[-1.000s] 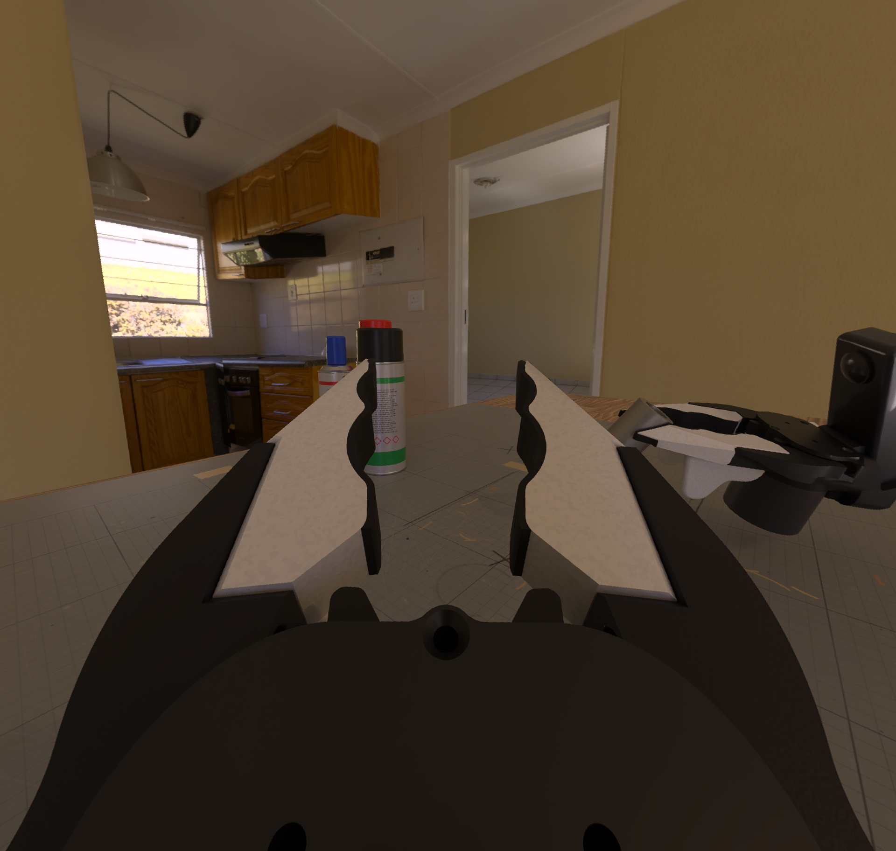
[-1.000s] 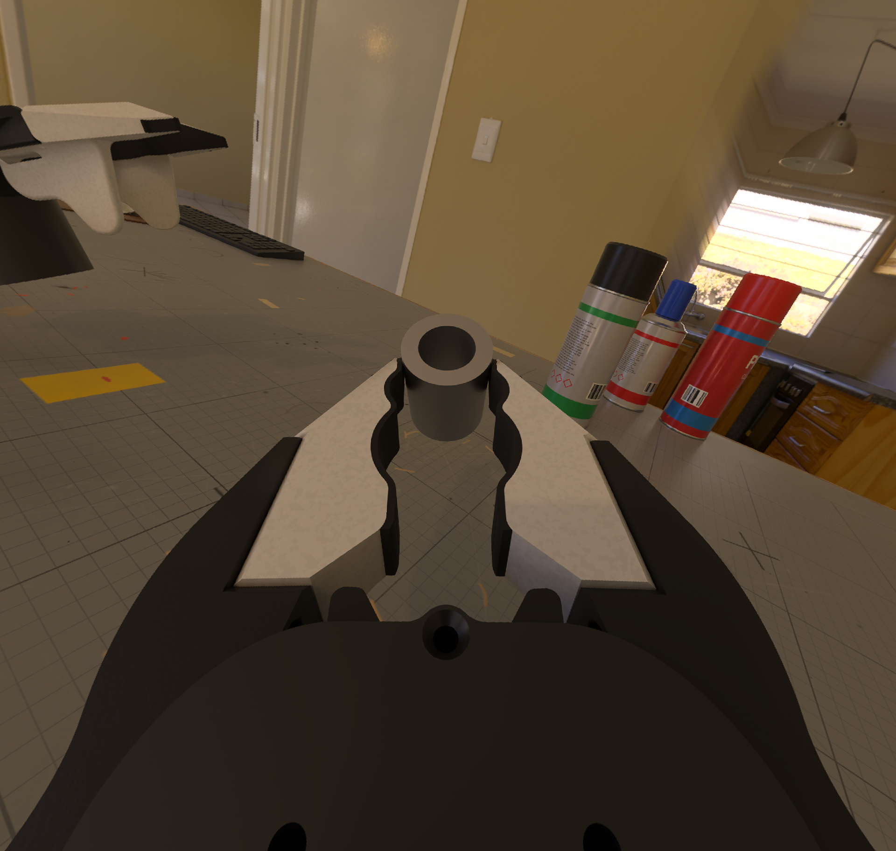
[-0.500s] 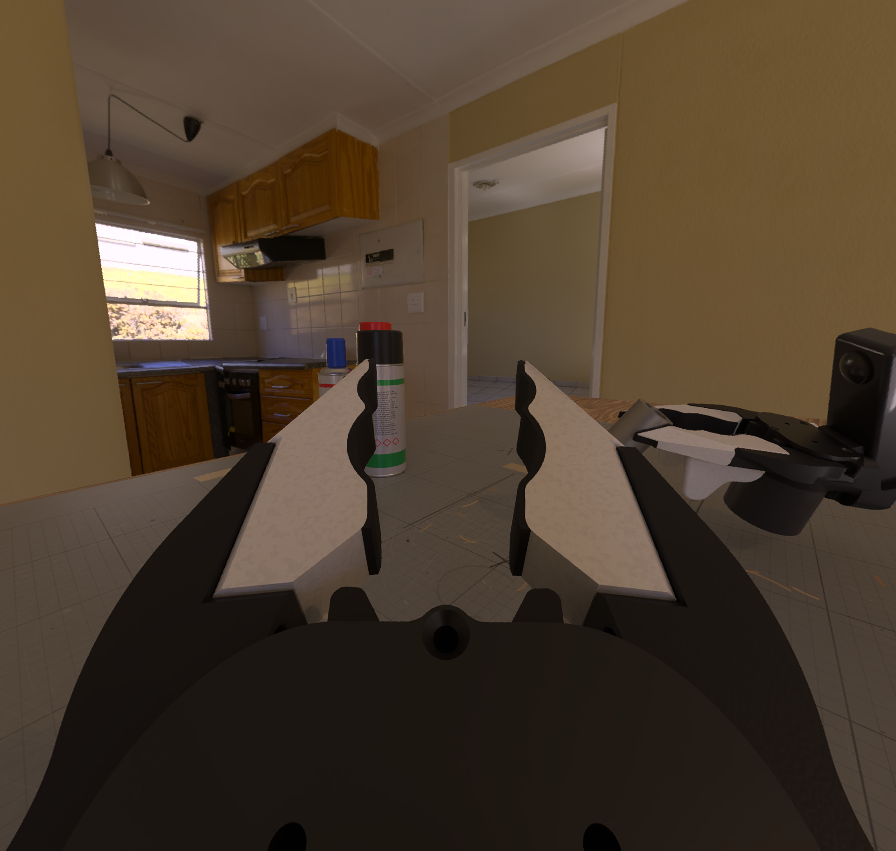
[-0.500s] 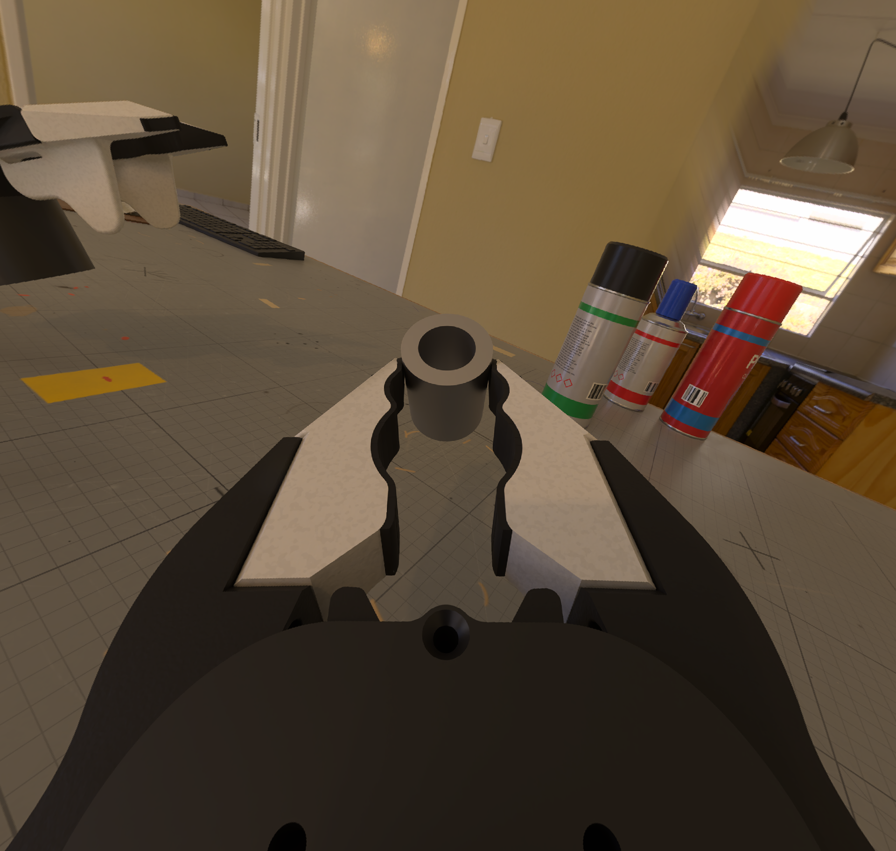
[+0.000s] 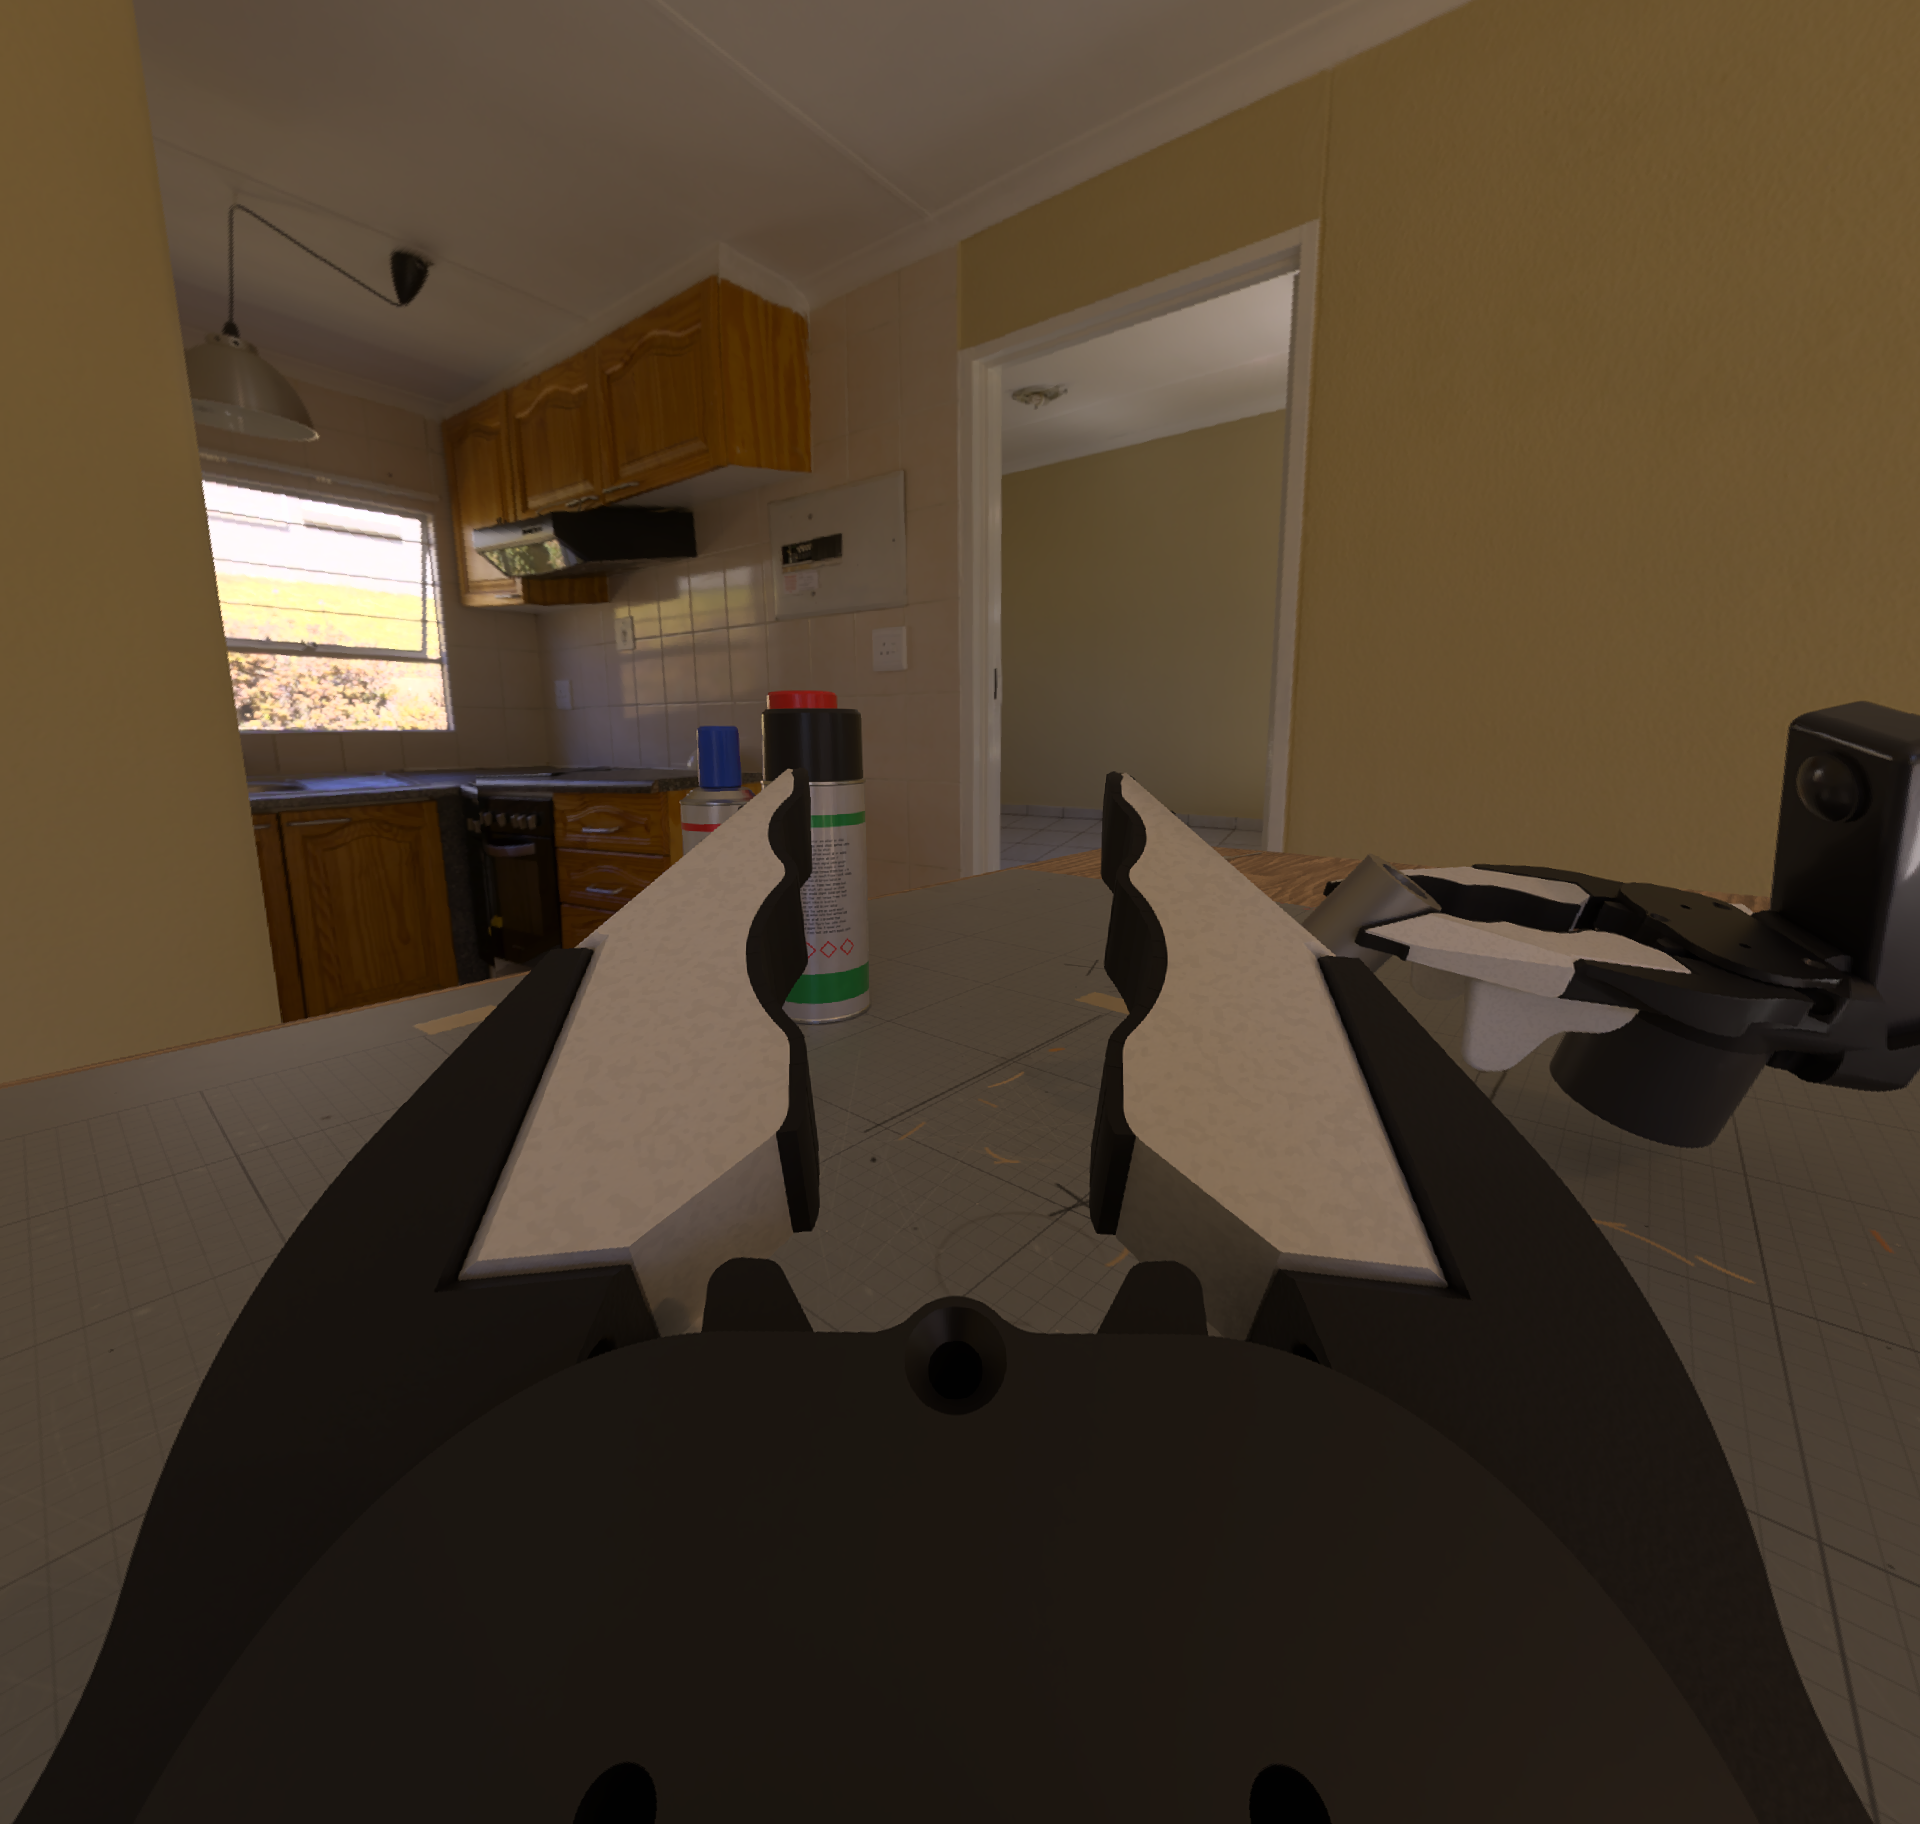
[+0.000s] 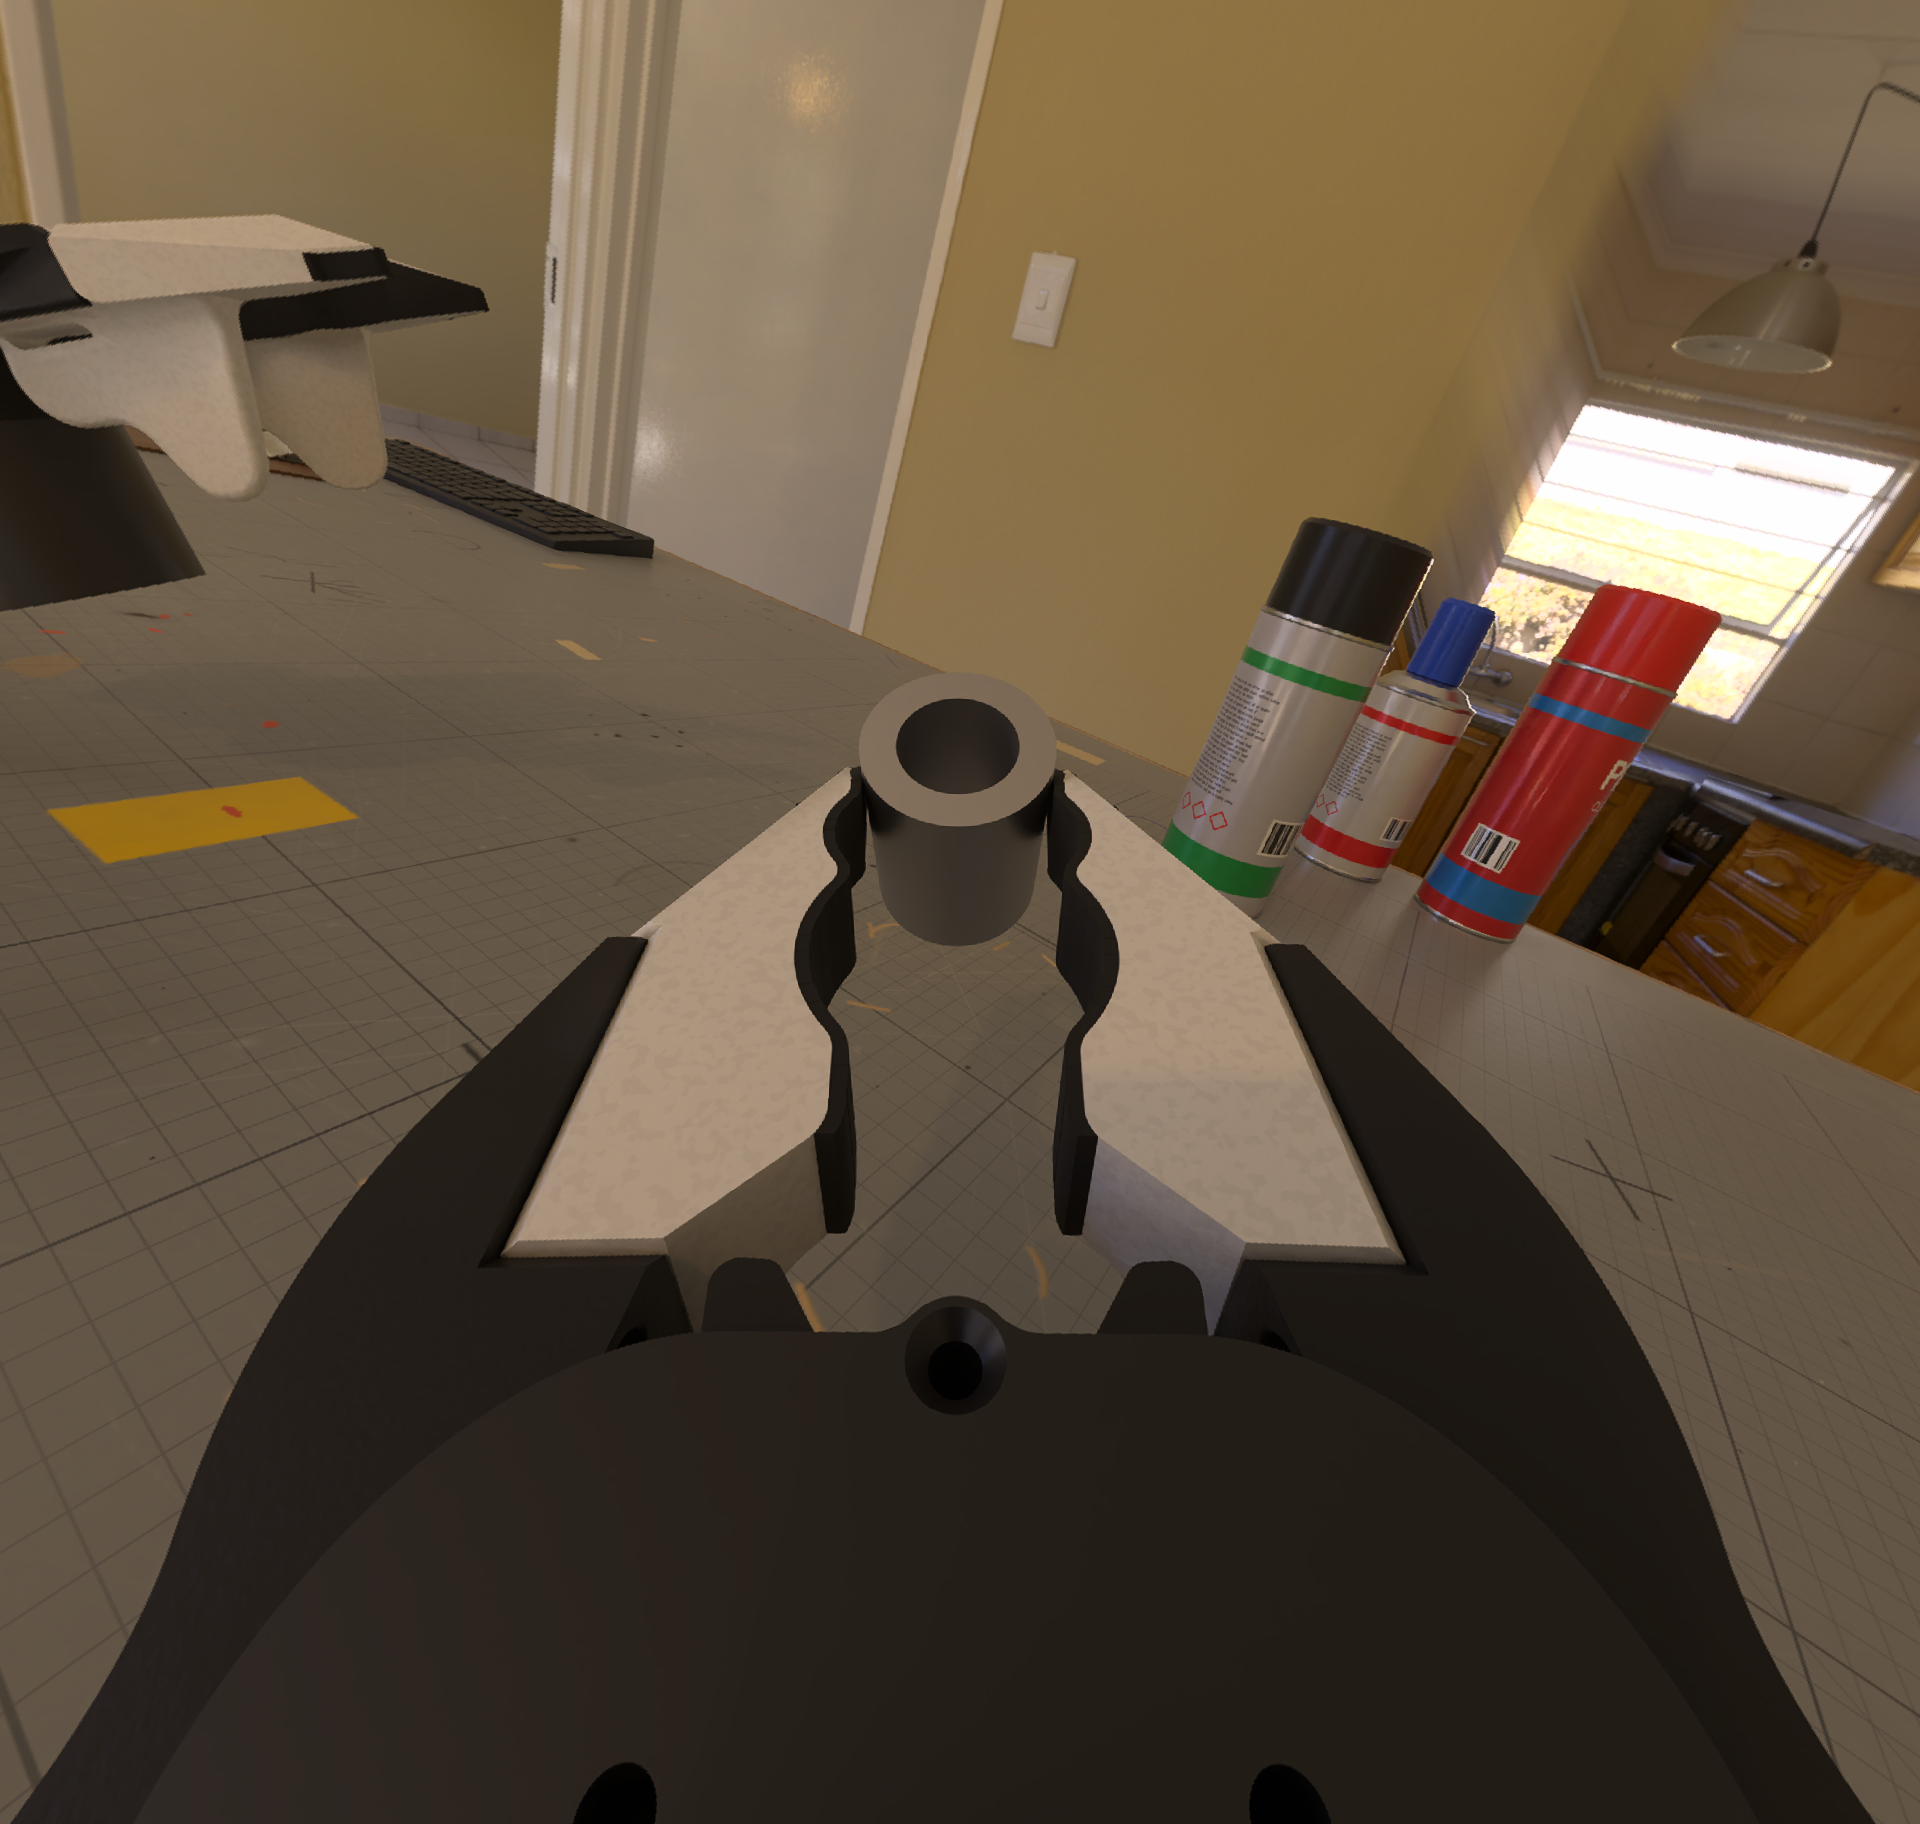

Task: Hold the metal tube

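The metal tube is a short grey hollow cylinder. My right gripper is shut on it at the fingertips and holds it above the grey cutting mat, open end tilted toward the camera. In the left wrist view the tube shows at the right, gripped by the right gripper. My left gripper is open and empty above the mat, to the left of the tube. It also shows at the far left of the right wrist view.
Three spray cans stand at the mat's edge: a black-capped one, a small blue-capped one and a red one. A keyboard lies at the far side. A yellow tape patch marks the mat.
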